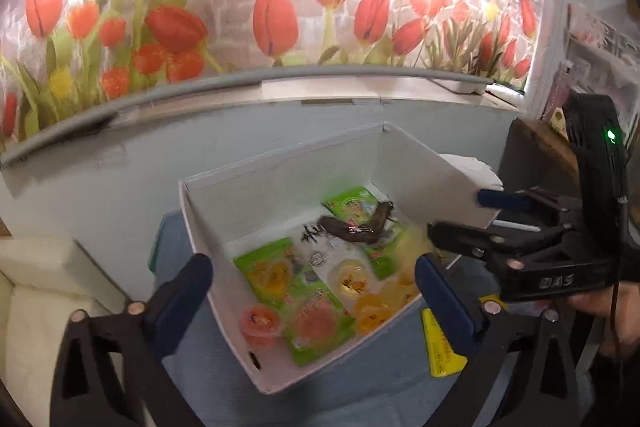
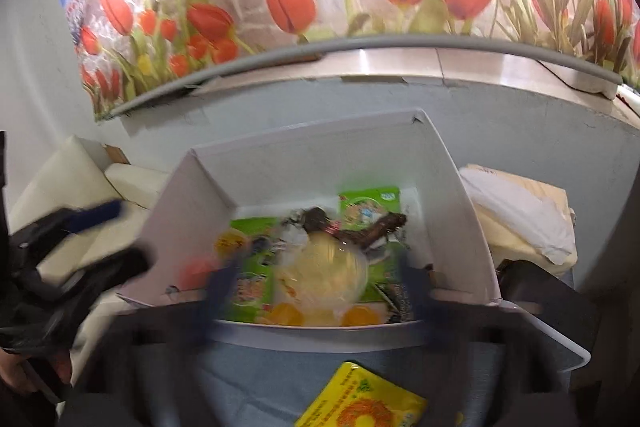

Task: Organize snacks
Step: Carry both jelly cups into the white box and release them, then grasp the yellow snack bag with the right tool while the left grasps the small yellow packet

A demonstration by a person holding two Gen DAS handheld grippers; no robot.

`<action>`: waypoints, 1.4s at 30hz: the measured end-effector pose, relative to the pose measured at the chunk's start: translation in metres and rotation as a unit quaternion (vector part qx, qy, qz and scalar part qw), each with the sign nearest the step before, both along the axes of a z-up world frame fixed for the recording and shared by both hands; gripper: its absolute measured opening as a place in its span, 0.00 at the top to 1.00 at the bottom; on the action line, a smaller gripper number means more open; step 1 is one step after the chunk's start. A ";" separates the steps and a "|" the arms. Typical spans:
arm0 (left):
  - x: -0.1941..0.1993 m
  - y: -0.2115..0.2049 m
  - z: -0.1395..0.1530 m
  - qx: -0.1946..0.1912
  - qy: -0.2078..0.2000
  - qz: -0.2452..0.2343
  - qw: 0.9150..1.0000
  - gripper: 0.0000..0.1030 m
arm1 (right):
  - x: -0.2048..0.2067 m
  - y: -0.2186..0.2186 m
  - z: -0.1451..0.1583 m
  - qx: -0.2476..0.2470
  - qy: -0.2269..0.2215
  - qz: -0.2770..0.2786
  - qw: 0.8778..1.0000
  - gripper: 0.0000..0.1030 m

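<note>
A white box (image 1: pixel 208 223) stands on a blue cloth and holds green snack packets (image 1: pixel 268 273), jelly cups (image 1: pixel 260 321), and a dark brown sausage-like snack (image 1: pixel 352 227). My left gripper (image 1: pixel 316 287) is open and empty at the box's near edge. My right gripper (image 2: pixel 316 275) is open over the box; a pale yellow jelly cup (image 2: pixel 324 273) shows blurred between its fingers, apart from them. The right gripper also shows in the left wrist view (image 1: pixel 456 215) over the box's right wall. A yellow packet (image 2: pixel 360 399) lies on the cloth in front of the box.
A tulip-patterned wall panel (image 1: pixel 280 7) rises behind a grey ledge (image 2: pixel 400 59). A cream cushion (image 1: pixel 36 287) lies left of the box. White bags (image 2: pixel 520 211) sit to the right of the box.
</note>
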State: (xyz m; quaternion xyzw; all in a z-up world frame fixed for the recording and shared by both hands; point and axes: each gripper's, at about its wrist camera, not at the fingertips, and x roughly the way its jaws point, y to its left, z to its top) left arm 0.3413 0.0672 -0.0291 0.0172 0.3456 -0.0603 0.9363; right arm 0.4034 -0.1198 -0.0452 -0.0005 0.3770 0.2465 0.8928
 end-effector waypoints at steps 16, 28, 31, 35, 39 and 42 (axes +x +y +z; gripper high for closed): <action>-0.070 -0.019 0.000 -0.046 0.018 -0.039 0.998 0.00 | -0.081 -0.074 0.015 0.047 -0.027 0.053 0.997 0.00; -0.176 -0.088 -0.051 -0.098 0.046 -0.092 0.990 0.00 | -0.155 -0.114 -0.079 0.017 0.056 0.031 0.998 0.00; -0.185 -0.097 -0.061 -0.095 0.056 -0.099 0.989 0.00 | -0.142 -0.112 -0.088 0.036 0.071 0.019 0.997 0.00; -0.188 -0.097 -0.063 -0.097 0.058 -0.099 0.989 0.00 | -0.114 -0.104 -0.098 0.044 0.083 -0.008 0.996 0.00; -0.186 -0.091 -0.066 -0.106 0.061 -0.092 0.988 0.00 | -0.089 -0.089 -0.108 0.036 0.101 -0.021 0.994 0.00; -0.184 -0.087 -0.070 -0.111 0.067 -0.090 0.988 0.00 | -0.077 -0.082 -0.113 0.039 0.108 -0.022 0.993 0.00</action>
